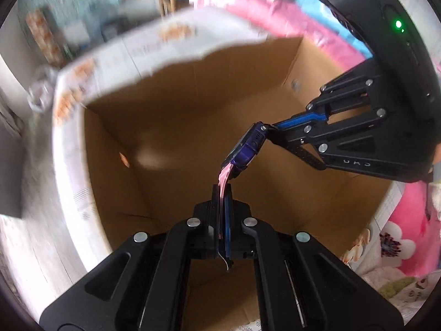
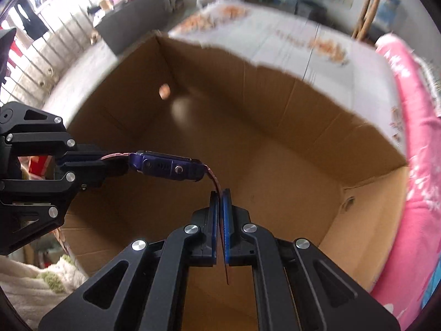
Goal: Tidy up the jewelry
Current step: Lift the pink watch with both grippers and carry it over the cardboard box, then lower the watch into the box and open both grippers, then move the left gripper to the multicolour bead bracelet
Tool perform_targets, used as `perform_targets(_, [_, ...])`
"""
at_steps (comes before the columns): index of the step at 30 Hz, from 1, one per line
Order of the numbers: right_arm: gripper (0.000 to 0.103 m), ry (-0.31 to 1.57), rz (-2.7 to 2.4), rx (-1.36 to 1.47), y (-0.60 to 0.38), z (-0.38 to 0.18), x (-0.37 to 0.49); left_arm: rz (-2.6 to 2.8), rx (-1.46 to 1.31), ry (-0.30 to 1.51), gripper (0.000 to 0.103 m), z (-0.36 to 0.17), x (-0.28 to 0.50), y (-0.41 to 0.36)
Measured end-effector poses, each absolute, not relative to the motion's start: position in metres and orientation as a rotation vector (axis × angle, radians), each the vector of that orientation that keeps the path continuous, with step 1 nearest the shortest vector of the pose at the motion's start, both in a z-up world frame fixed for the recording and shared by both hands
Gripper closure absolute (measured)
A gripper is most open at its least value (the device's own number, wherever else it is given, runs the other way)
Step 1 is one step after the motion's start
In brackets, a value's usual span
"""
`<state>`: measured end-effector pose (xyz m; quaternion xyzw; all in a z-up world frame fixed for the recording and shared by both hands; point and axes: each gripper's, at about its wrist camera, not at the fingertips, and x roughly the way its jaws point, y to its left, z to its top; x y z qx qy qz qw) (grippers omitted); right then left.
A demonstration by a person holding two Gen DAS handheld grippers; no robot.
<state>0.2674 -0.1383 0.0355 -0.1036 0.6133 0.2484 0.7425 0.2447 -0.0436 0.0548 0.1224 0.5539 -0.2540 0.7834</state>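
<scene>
**Watch strung between both tongs, over the open box**

We've got the watch hanging in mid-air above the cardboard box, one strap end in each tool. It looks light, with a hard purple case in the middle and thin pink straps that flex easily; see how the strap curves down from the case into our left gripper. Those straps are the sensible place to hold it: soft, flat, easy to pinch. The smooth case would likely slip and could scratch.

Our left gripper is pinched almost fully together on one strap, blue pads flat against it, a sliver of strap tail poking out behind. Our right gripper is likewise nearly closed, clamping the other strap, which arcs up and to its left to the case. Across from it, the left tool's fingers meet the case end directly. Nothing is touching the box; its floor lies well below both tongs.
</scene>
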Motion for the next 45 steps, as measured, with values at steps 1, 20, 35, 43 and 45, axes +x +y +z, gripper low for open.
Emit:
perform_targets(1, [0.099, 1.376, 0.552, -0.242, -0.134, 0.026, 0.268, -0.546, 0.265, 1.227, 0.099, 0.048, 0.252, -0.044])
perform_targets(20, [0.06, 1.321, 0.426, -0.48, -0.139, 0.023, 0.311, -0.466, 0.213, 1.1, 0.063, 0.067, 0.258, -0.006])
perform_targets(35, [0.051, 0.929, 0.372, -0.051, -0.219, 0.145, 0.178, -0.399, 0.065, 0.754, 0.018, 0.137, 0.134, 0.059])
perform_targets(43, [0.047, 0.766, 0.29, 0.182, -0.235, 0.134, 0.06, -0.261, 0.072, 0.811, 0.015, 0.087, 0.069, 0.072])
perform_targets(45, [0.047, 0.77, 0.275, 0.242, -0.229, 0.113, 0.036, -0.231, 0.085, 0.864, 0.015, 0.062, 0.064, 0.068])
